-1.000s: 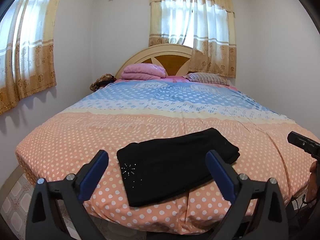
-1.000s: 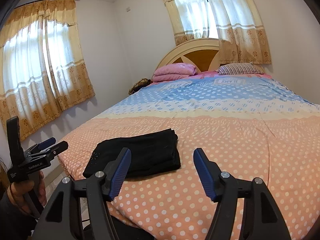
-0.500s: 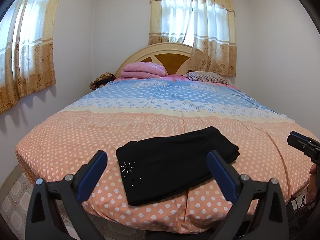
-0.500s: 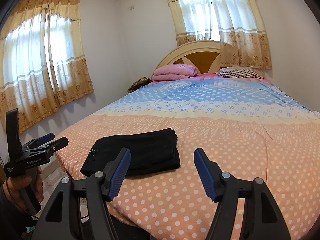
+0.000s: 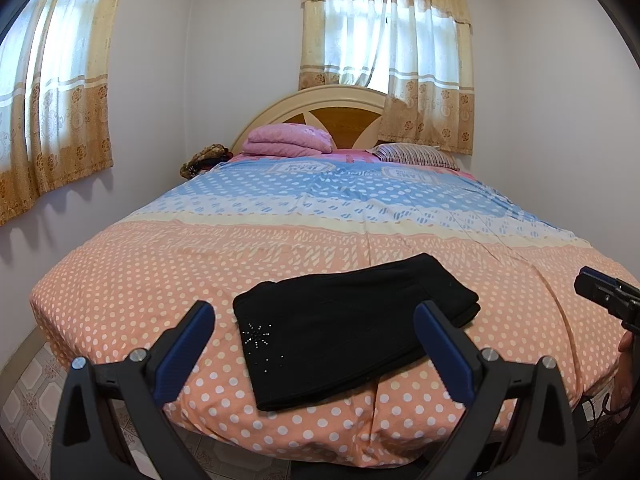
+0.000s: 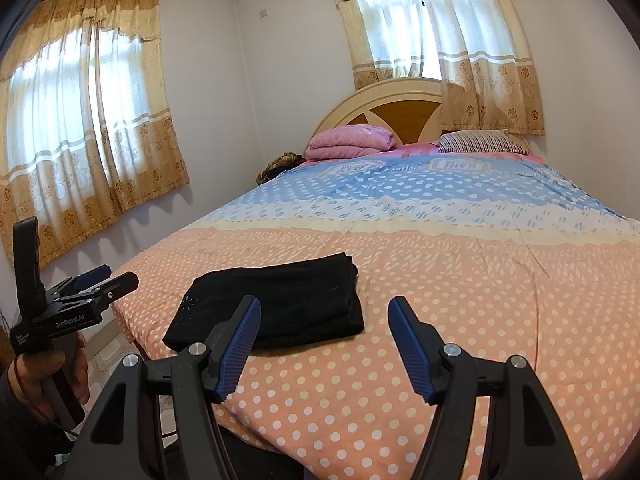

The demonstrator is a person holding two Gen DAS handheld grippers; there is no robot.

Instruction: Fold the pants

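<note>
Black pants (image 5: pixel 348 324) lie folded into a flat rectangle near the foot edge of the bed, a small sparkly star on the near left corner. They also show in the right wrist view (image 6: pixel 280 308). My left gripper (image 5: pixel 316 340) is open and empty, held back from the bed with the pants between its blue pads. My right gripper (image 6: pixel 322 340) is open and empty, to the right of the pants. The left gripper also shows in the right wrist view (image 6: pixel 86 288), off the bed's left corner.
The bed (image 5: pixel 160 280) has a dotted peach and blue cover. A pink folded blanket (image 5: pixel 288 142) and a striped pillow (image 5: pixel 416 156) lie at the headboard. Curtained windows and walls stand on both sides. Tiled floor (image 5: pixel 28 396) lies below left.
Both grippers have drawn back and risen slightly from the bed. The pants lie as before.
</note>
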